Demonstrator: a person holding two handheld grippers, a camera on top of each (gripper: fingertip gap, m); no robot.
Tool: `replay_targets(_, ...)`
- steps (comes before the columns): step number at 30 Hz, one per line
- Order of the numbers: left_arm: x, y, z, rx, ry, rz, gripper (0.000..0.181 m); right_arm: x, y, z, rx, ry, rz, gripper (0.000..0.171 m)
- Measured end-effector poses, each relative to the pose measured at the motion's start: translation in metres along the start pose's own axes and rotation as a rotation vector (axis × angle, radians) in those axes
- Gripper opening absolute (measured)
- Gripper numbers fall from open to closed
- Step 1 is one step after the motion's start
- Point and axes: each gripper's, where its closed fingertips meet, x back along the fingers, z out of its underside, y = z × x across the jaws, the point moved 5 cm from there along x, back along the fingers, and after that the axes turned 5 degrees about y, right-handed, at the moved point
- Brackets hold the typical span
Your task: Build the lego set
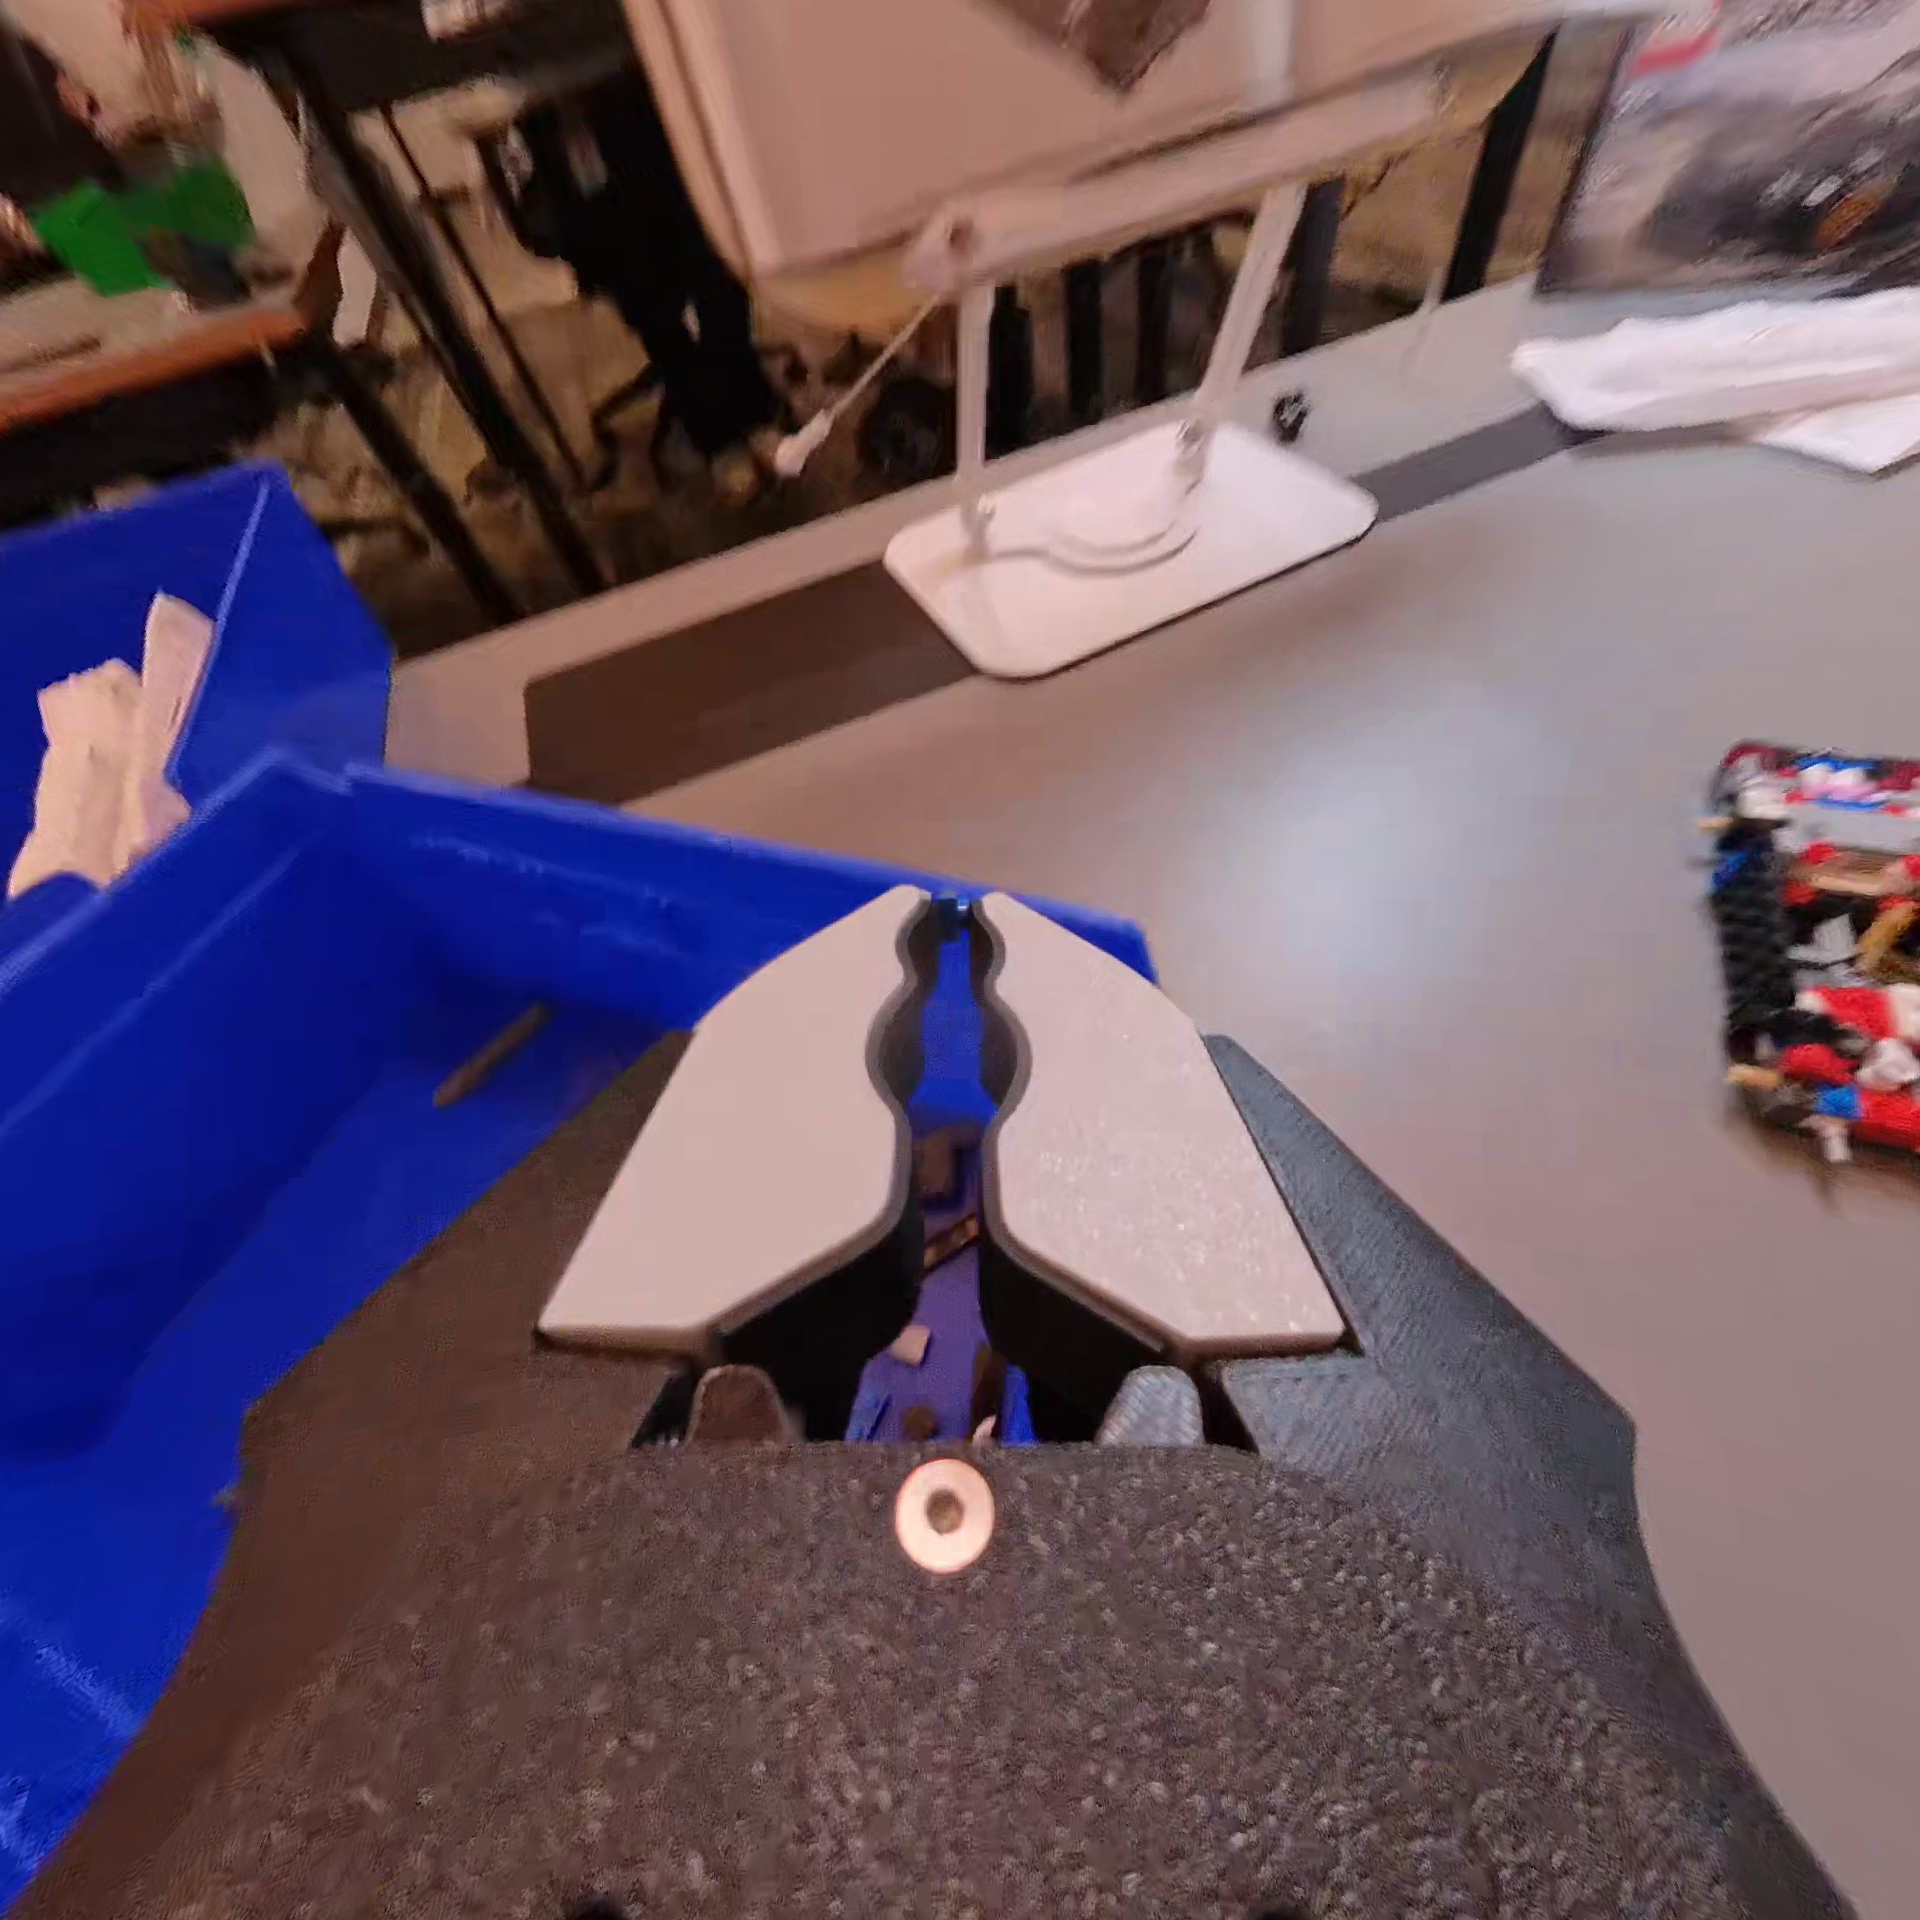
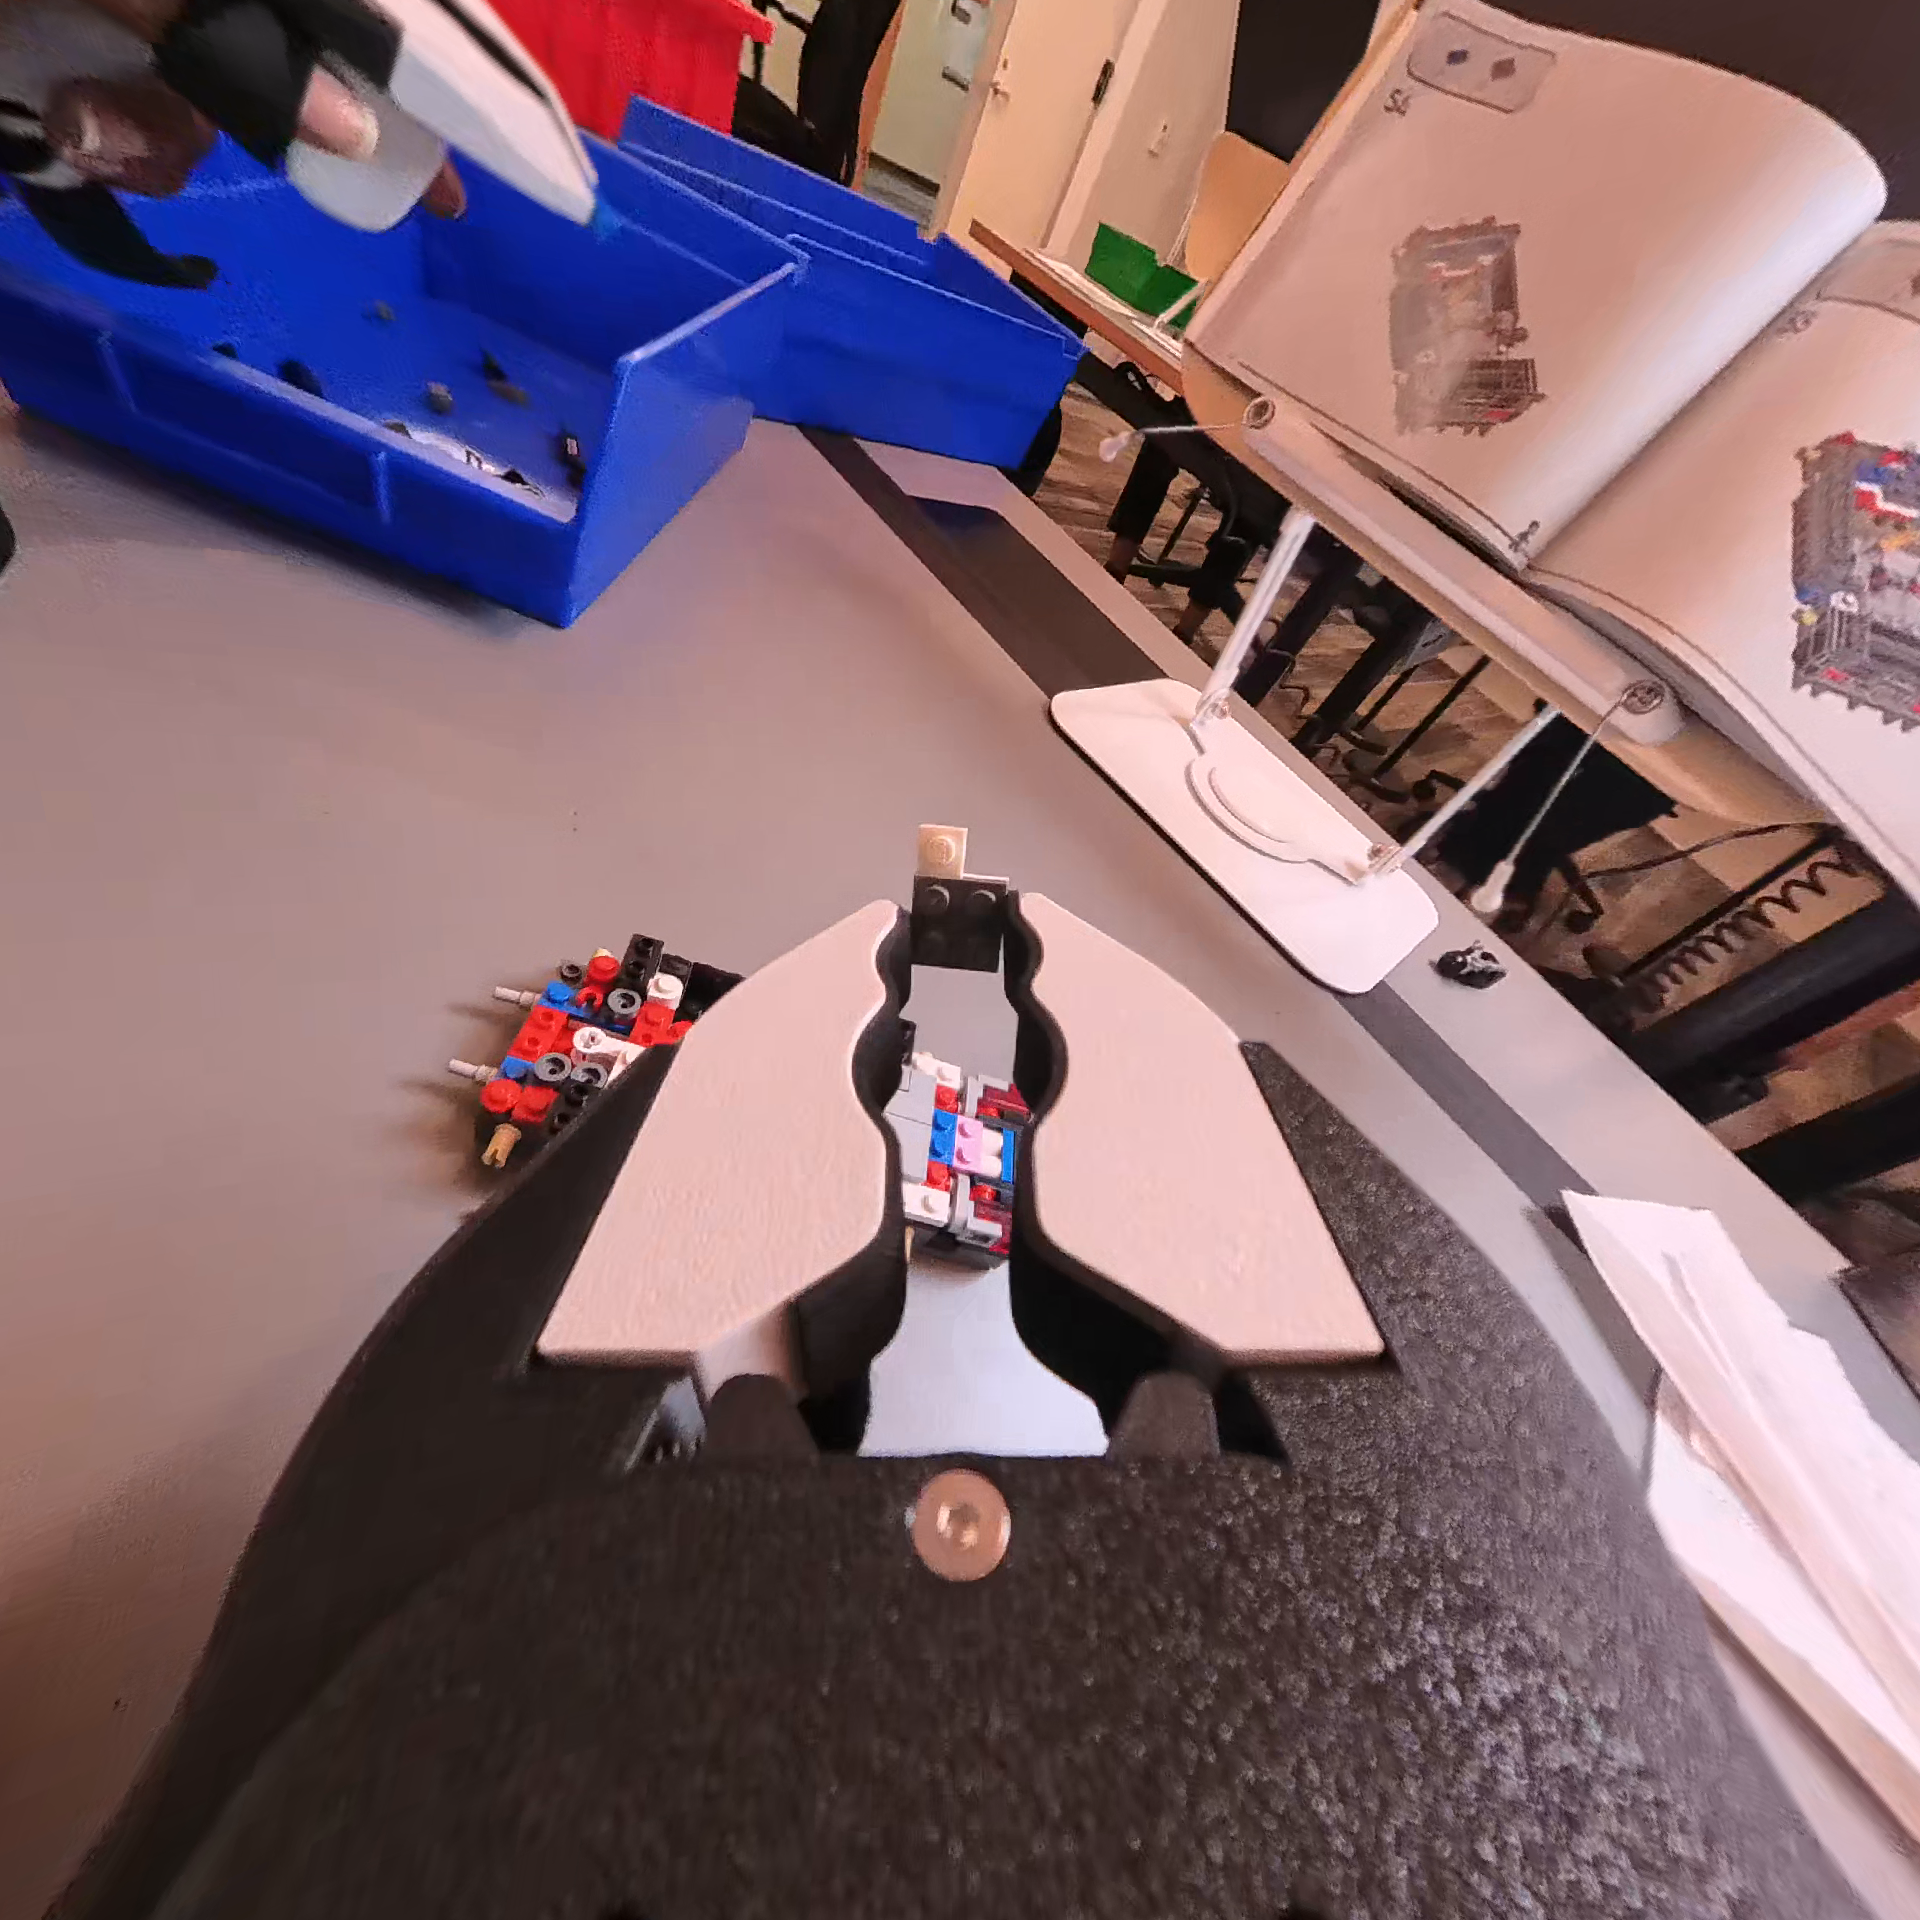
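Two grippers at work, one over the blue bin, one at the lego build.

Left wrist view: the left gripper point(image 1: 951, 906), over the blue bin point(image 1: 312, 935), pinches a tiny blue piece point(image 1: 948, 910); the lego build point(image 1: 1829, 956) lies far right on the grey table point(image 1: 1403, 831).
Right wrist view: the right gripper point(image 2: 958, 914) clamps a black plate point(image 2: 958, 923) topped by a white piece point(image 2: 941, 848), above the red, blue and black build.

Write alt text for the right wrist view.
The right tongs grip a small black plate with a white piece above a grey table, over a partly built red, black and blue lego model. Beyond, the left tongs hang over a blue parts bin; an instruction booklet stands at right.
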Motion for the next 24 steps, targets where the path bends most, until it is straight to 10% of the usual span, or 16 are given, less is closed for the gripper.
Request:
replay_targets(16,-0.013,0.019,0.029,0.013,0.151,-0.078,0.032,-0.001,0.006,0.004,0.0,0.0,-0.016,0.017)
replay_targets(24,-0.007,-0.083,-0.009,0.04,-0.161,0.498,0.021,-0.003,0.016,-0.002,0.018,-0.021,-0.04,0.017)
